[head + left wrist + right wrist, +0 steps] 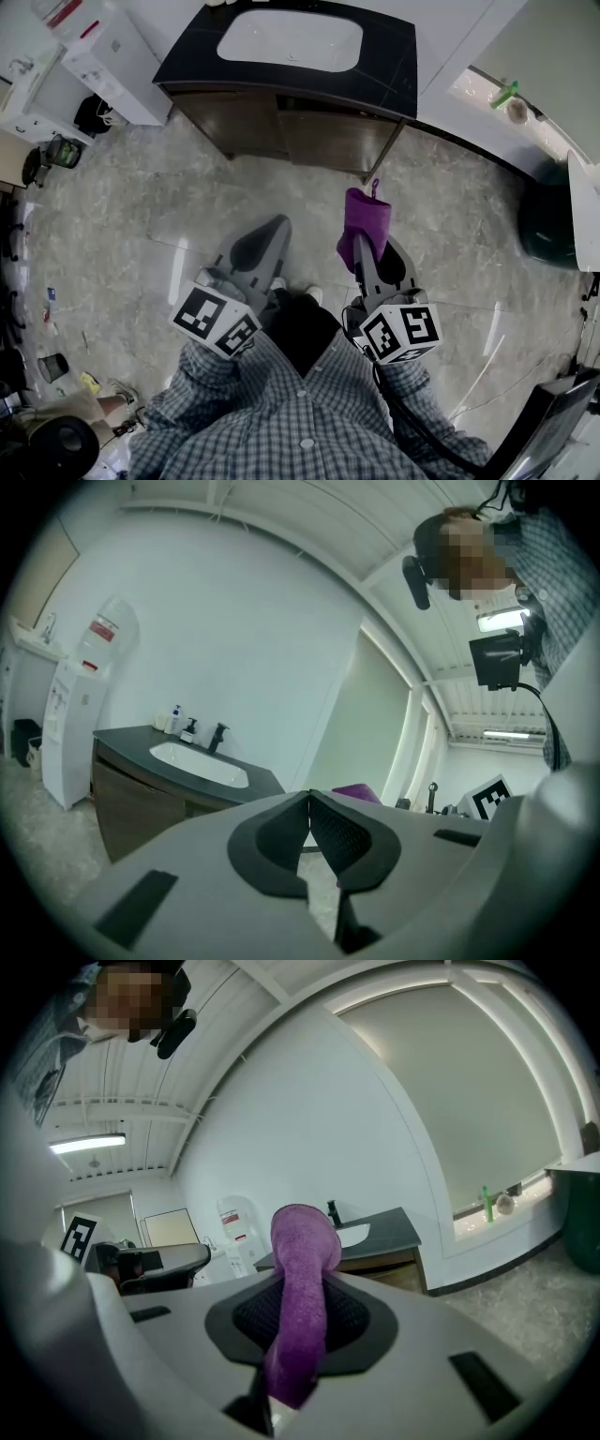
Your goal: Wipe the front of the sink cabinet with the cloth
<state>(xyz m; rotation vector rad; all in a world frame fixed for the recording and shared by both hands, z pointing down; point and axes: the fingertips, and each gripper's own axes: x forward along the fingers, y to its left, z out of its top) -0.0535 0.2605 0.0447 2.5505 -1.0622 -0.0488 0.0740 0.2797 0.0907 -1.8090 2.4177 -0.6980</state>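
The sink cabinet (309, 136) has a dark top, a white basin and brown wooden fronts; it stands ahead at the top of the head view, also seen as the cabinet (141, 799) in the left gripper view and the cabinet (384, 1252) in the right one. My right gripper (367, 230) is shut on a purple cloth (366, 220), which sticks up between the jaws as the cloth (302, 1288). My left gripper (272, 230) is shut with nothing in it, its jaws meeting in the left gripper (309, 803) view. Both are held well short of the cabinet.
A white water dispenser (103, 56) stands left of the cabinet. Soap bottles (178, 722) and a black tap (217, 735) sit on the top. A dark green bin (553, 220) is at the right, below a window sill (497, 98). Marble floor (169, 206) lies between me and the cabinet.
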